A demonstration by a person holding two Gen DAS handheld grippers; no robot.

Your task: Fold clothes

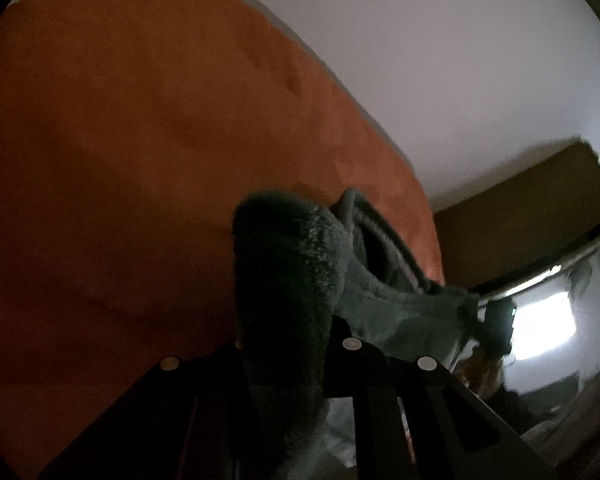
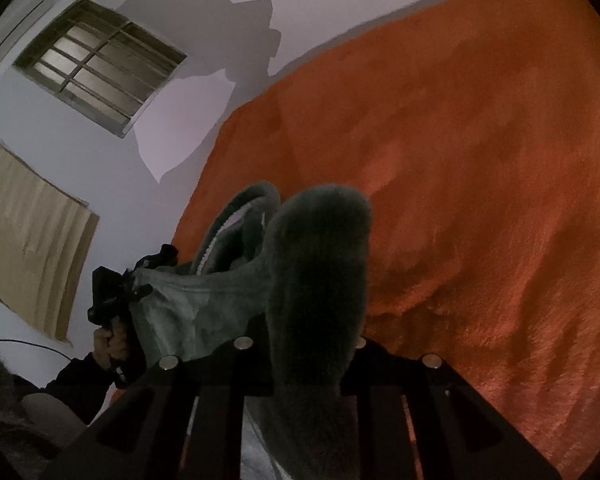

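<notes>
Two grippers held one garment [image 2: 204,304] between them, a grey-green fleece piece with a zipper [image 2: 210,240] down its front, lifted above an orange blanket [image 2: 480,160] that covered the surface below. The left gripper [image 1: 284,344] was pinched tight on a thick fuzzy fold at one end of the cloth, and the right gripper [image 2: 312,344] was pinched in the same way on the other end; in each wrist view the fleece bulged up between the dark fingers and hid the tips. From the right wrist view the left gripper appeared small at the far corner of the garment, carried by a hand [image 2: 110,342] in a dark sleeve. The cloth looked soft, thick and rather light, so it would probably sag in the middle and not keep any shape alone. The pile should give good friction, but a fat fold can slip out, so a hold near the seams or the shoulder edges seemed safer than one on loose fabric. The zipper would make one stiff line that could resist a fold. Around there were a pale wall [image 2: 60,184], a barred window [image 2: 100,64] and a beige curtain [image 2: 28,240]. Nothing seemed to lie on the blanket in the way.
</notes>
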